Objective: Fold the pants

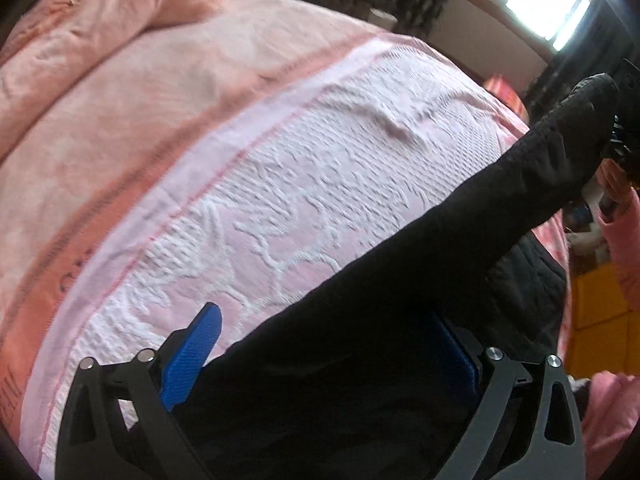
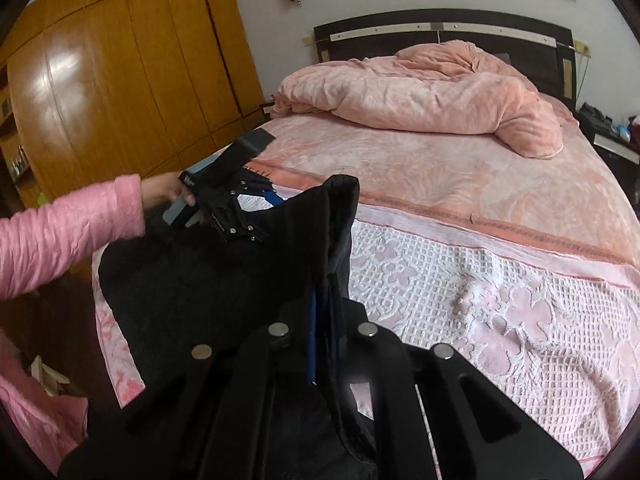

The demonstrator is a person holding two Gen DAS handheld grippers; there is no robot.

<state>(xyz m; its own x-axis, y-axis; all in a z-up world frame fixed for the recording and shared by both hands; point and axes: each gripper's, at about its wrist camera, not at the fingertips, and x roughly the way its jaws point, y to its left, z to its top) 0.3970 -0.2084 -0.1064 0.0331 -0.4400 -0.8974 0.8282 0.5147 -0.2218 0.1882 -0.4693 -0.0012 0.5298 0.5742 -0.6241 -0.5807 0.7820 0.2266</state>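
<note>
Left wrist view first: the left tool [image 1: 320, 344] has its two blue fingers [image 1: 192, 360] standing wide apart, and the black fabric pants [image 1: 360, 320] fill the gap between them. One finger is in plain sight on the left, the other is mostly buried under the cloth on the right, so honestly I can't tell if the pads are actually pressing on anything. From the tool the pants run up and away to the right as a taut dark band, rising off the pink-and-white textured bedspread [image 1: 280, 180] that lies ahead and to the left. At the far end of the band there's a bit of the other tool, too small to read. A peach fleece blanket [image 1: 120, 40] sits beyond the bedspread.

Right wrist view gives you what the first one can't: the right tool [image 2: 324, 320] is clamped tight, fingers almost together, with a fold of the pants [image 2: 200, 280] pinched between them and sticking up just ahead of the tips. The rest of the cloth hangs down to the left of the tool, over the bed's near corner. Further ahead-left you see the left tool [image 2: 256, 204] from outside, held by a hand [image 2: 168, 192] in a pink quilted sleeve [image 2: 68, 232], right at the pants' top edge. Also only visible here: a dark headboard [image 2: 440, 28] and a wooden wardrobe [image 2: 120, 80].
</note>
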